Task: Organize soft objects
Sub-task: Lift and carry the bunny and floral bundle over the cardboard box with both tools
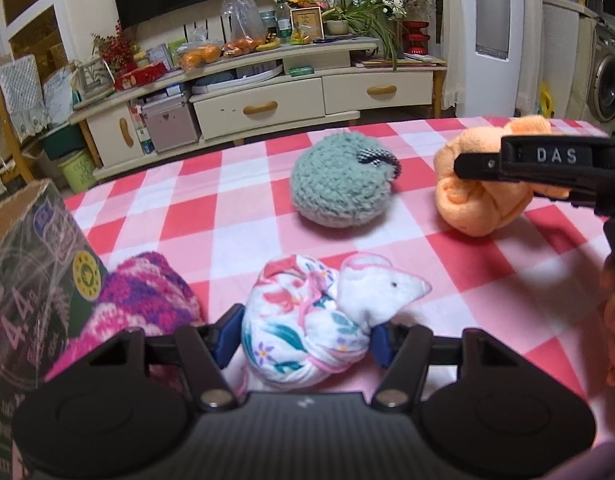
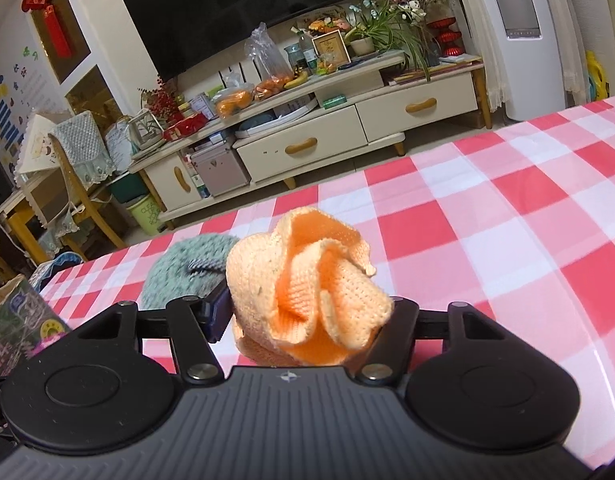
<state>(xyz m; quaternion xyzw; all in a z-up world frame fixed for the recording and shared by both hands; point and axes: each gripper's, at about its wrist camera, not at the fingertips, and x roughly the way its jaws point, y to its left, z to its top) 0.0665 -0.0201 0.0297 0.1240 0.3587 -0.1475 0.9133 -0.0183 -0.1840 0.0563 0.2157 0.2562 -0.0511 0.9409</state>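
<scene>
Soft bundles everywhere on the checked table (image 1: 235, 208): left gripper (image 1: 307, 340) squeezes the floral cloth bundle (image 1: 307, 328), right gripper (image 2: 303, 320) pinches the orange knit bundle (image 2: 307, 280). Loose folds could slip out once lifted.

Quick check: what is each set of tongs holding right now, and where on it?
Left tongs pinch the floral cloth bundle across its sides. Right tongs clamp the orange knitted bundle around its lower middle.
</scene>
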